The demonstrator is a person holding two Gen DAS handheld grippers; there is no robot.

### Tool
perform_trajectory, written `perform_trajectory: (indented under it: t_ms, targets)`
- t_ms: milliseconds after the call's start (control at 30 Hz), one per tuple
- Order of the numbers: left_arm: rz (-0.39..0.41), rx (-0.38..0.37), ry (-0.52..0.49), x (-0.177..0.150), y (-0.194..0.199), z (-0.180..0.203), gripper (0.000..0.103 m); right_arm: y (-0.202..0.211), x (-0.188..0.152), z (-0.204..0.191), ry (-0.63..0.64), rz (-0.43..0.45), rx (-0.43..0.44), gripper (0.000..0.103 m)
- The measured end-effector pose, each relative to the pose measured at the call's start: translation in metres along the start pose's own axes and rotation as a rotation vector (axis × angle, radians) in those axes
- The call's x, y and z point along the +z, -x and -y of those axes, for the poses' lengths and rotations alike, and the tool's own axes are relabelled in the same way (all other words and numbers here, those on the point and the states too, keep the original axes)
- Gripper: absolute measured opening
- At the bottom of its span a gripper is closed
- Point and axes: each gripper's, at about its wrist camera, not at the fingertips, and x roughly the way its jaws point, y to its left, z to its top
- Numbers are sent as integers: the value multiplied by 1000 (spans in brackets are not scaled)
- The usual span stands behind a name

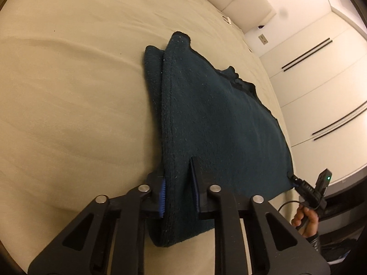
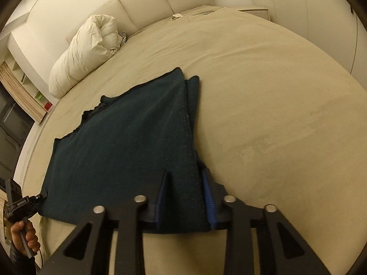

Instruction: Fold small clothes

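Note:
A dark teal fleece cloth lies folded on the beige bed sheet, with a doubled edge along one side. My left gripper is shut on the near corner of that doubled edge, and fabric fills the gap between its blue pads. In the right wrist view the same cloth spreads to the left, and my right gripper is shut on its near right corner, pads pressed into the fabric. Each view shows the other gripper at the cloth's far near-corner: the right one, the left one, each held by a hand.
A rolled white duvet lies at the back left of the bed against the padded headboard. White wardrobe doors stand beyond the bed's right edge. A nightstand sits at the far corner, shelves on the left.

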Motion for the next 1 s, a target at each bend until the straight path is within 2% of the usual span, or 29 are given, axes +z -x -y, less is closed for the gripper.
perform_trajectory:
  t_ms: [67, 133, 300, 600, 667, 733, 767, 800, 833, 900, 1000]
  targets:
    - [6, -4, 0, -7, 10, -4, 13, 2, -1, -2, 12, 1, -14, 13]
    - [7, -10, 8, -9, 12, -7, 12, 3, -3, -4, 20, 0, -28, 10]
    - [13, -10, 4, -15, 15, -5, 10, 9, -7, 8, -47, 0, 12, 8]
    - [9, -37, 66, -20, 5, -25, 11, 2, -23, 26, -107, -18, 60, 6]
    - [7, -68, 91, -19, 8, -28, 11, 5, -21, 29, -129, -17, 78, 5]
    - [8, -68, 115, -17, 19, -29, 11, 15, -21, 31, -155, -14, 91, 17]
    - [23, -53, 115, -16, 25, -29, 11, 23, -21, 31, -166, -4, 66, 22]
    - [53, -10, 109, -14, 36, -26, 11, 32, -21, 31, -172, 14, 16, 44]
    - [100, 41, 78, -11, 50, -19, 11, 44, -22, 29, -171, 55, -39, 51]
    - [152, 63, 6, -2, 65, 2, 11, 57, -19, 20, -160, 90, -22, 51]
    - [170, 53, -141, 13, 62, 54, 11, 57, -8, -14, -150, 105, 178, 49]
